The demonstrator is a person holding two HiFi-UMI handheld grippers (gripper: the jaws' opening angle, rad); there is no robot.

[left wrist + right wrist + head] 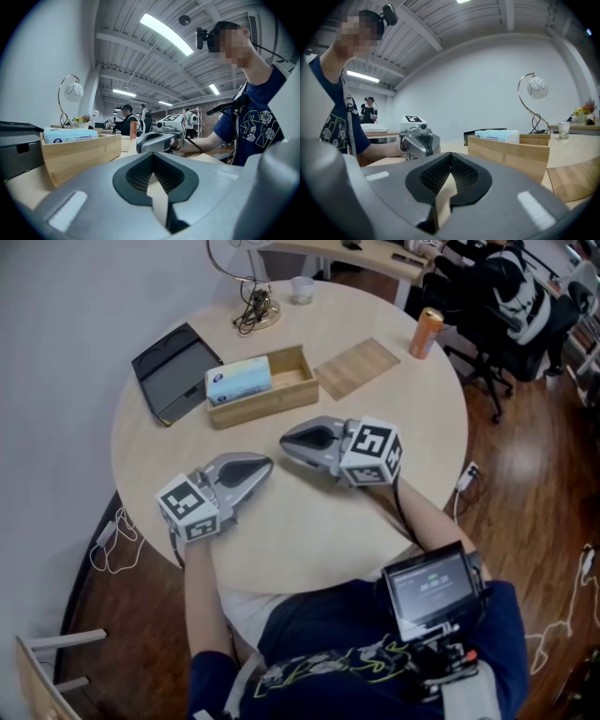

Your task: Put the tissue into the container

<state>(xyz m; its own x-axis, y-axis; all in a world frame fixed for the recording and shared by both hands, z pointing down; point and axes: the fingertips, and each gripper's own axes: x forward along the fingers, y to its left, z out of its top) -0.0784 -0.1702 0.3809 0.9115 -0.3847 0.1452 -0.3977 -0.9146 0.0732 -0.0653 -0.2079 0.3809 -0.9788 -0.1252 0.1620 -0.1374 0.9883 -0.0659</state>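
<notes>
Tissue (238,381) lies in container (263,407) | left tongs (267,464), right tongs (285,439) together, empty | judged done: hold clear, no regrasp.

A: What is hidden ahead of the right claw (450,157)?
B: The near wall of the wooden box (511,152) covers the tissue pack (497,136) except its top. Its print is too small to read.
A: And farther past that claw?
B: In the head view, the top edge cuts off the lamp (246,277).

Navy shirt (309,632), pale floral print
</notes>
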